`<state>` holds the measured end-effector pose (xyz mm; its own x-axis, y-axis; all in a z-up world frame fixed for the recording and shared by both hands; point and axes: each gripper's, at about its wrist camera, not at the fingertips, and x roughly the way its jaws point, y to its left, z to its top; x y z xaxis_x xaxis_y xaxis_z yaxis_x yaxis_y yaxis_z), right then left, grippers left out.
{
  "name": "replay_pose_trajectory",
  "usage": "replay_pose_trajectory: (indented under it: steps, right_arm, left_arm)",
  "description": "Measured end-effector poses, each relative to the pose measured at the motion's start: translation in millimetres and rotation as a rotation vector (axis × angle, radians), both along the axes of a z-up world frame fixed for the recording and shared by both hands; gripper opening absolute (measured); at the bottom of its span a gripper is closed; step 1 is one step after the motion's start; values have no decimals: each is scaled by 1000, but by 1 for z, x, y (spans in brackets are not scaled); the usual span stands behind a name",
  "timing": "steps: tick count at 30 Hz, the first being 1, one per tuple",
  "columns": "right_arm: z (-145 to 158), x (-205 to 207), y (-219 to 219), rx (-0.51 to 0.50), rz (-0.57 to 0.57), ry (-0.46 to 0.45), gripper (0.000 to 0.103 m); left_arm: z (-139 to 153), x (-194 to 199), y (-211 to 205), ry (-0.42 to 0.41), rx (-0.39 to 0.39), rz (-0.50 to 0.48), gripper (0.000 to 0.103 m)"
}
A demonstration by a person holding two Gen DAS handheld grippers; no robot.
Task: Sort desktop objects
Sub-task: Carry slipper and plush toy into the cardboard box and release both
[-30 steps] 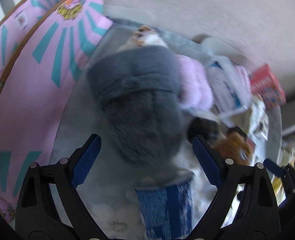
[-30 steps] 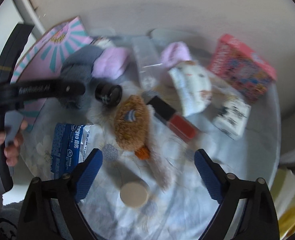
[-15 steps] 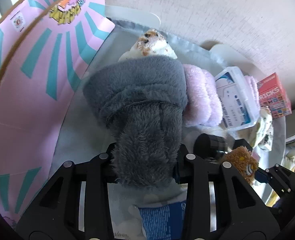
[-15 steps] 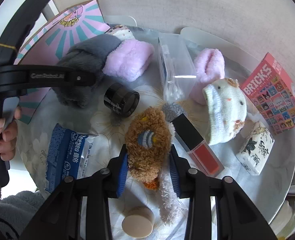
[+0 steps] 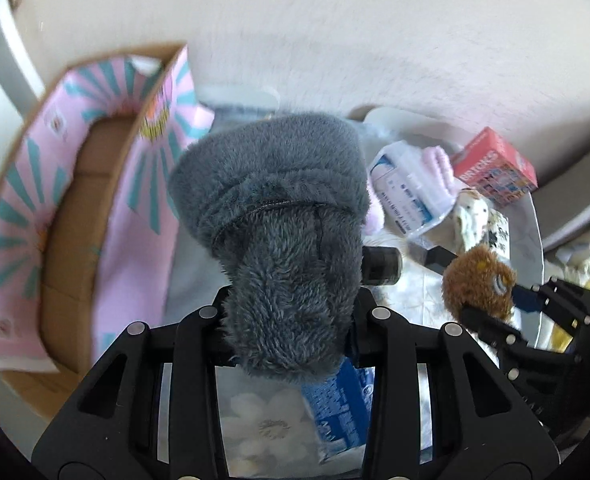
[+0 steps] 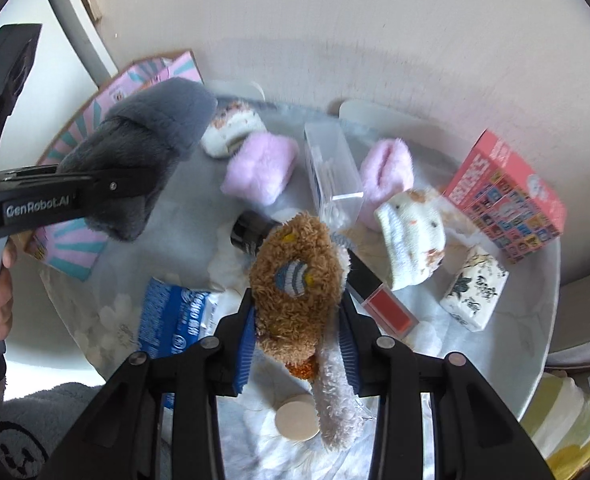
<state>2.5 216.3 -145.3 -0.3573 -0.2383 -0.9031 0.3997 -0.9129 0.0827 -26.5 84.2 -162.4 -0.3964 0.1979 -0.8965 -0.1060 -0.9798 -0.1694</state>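
Grey fuzzy slipper (image 5: 283, 240) hangs clamped in the left gripper (image 5: 291, 320) above the table's (image 6: 535, 320) left side, beside the pink carton (image 5: 27, 208). To its right, the right gripper (image 6: 297, 340) pinches a brown plush toy (image 6: 295, 272) (blue-striped patch on top) over a round beige puck (image 6: 297, 420). Farther off lie pink slippers (image 6: 261, 170), a clear box (image 6: 333, 168) and a red box (image 6: 503, 196).
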Motion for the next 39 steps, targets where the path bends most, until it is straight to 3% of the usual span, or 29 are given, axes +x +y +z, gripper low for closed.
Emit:
replay_pose_trajectory:
  steps: [4, 15, 26, 39]
  right_arm:
    - [18, -9, 5, -6, -42, 17, 34]
    - [58, -17, -22, -3, -97, 72, 34]
    - [92, -35, -53, -2, -59, 95, 34]
    - [140, -84, -136, -18, 93, 146, 34]
  left_arm:
    - [32, 6, -3, 62, 2, -47, 33]
    - [76, -1, -41, 131, 39, -95, 33]
    - [94, -11, -76, 161, 45, -100, 33]
    - [95, -26, -134, 171, 26, -52, 33]
